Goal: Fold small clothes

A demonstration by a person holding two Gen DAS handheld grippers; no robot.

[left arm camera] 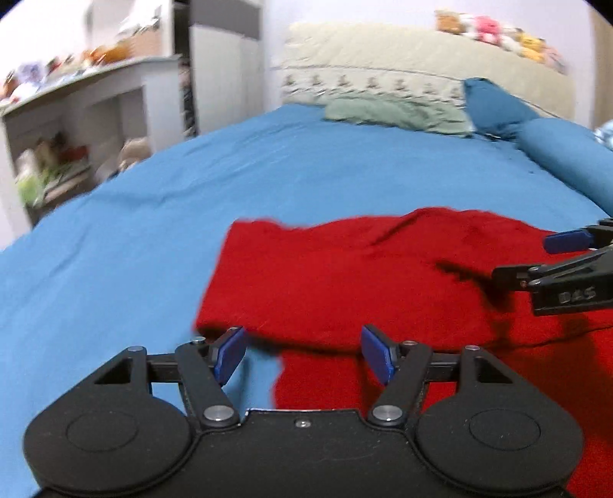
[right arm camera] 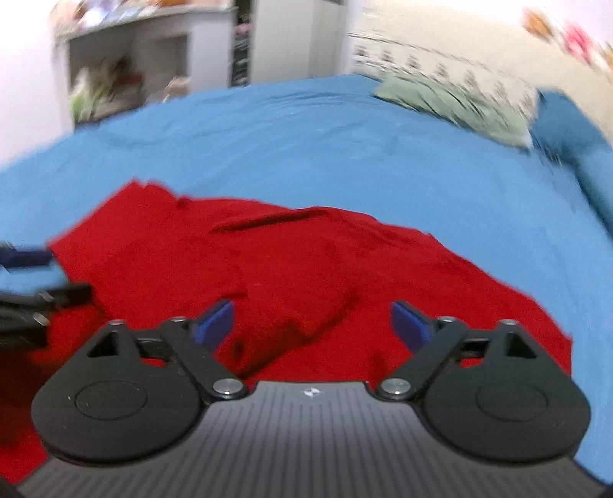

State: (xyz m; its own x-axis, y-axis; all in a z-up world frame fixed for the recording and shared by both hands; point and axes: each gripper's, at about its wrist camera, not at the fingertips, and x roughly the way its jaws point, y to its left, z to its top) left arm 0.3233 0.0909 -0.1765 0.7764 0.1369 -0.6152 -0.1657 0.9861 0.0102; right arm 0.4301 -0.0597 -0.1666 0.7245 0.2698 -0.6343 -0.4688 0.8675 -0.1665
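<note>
A bedroom: a wide bed under a smooth blue cotton sheet (left arm camera: pixel 153 214), with a cream patterned headboard cover (left arm camera: pixel 402 65) at the far end, a row of soft toys (left arm camera: pixel 494 32) along its top, a pale green pillow (left arm camera: pixel 394 113), blue pillows (left arm camera: pixel 536 134) to the right, and a white shelf unit (left arm camera: pixel 76 115) cluttered with small items at the left wall.

The soft red knit garment (left arm camera: pixel 364 279) lies spread on the near part of the sheet, partly folded, with a doubled layer and a raised crease across its middle; in the right wrist view its wrinkled bulk (right arm camera: pixel 287 276) fills the foreground.

The left hand-held gripper (left arm camera: pixel 302 354) hovers over the garment's near left edge with its blue-padded fingers spread wide, holding nothing. The right hand-held gripper (right arm camera: pixel 310 321) is likewise spread wide and empty above the cloth; it also shows at the right edge of the left view (left arm camera: pixel 536 260).

The garment looks light, limp and a little fuzzy, so it should not slip on the pads but will sag and drape wherever it is unsupported. Corners or a hemmed edge look like the best places to pinch, one per gripper, keeping the edge taut between them.

The only writing is embossed lettering on the right gripper's finger, reading roughly "DAS", too blurred to be sure; a small white logo sits on the right gripper's body, unreadable.
</note>
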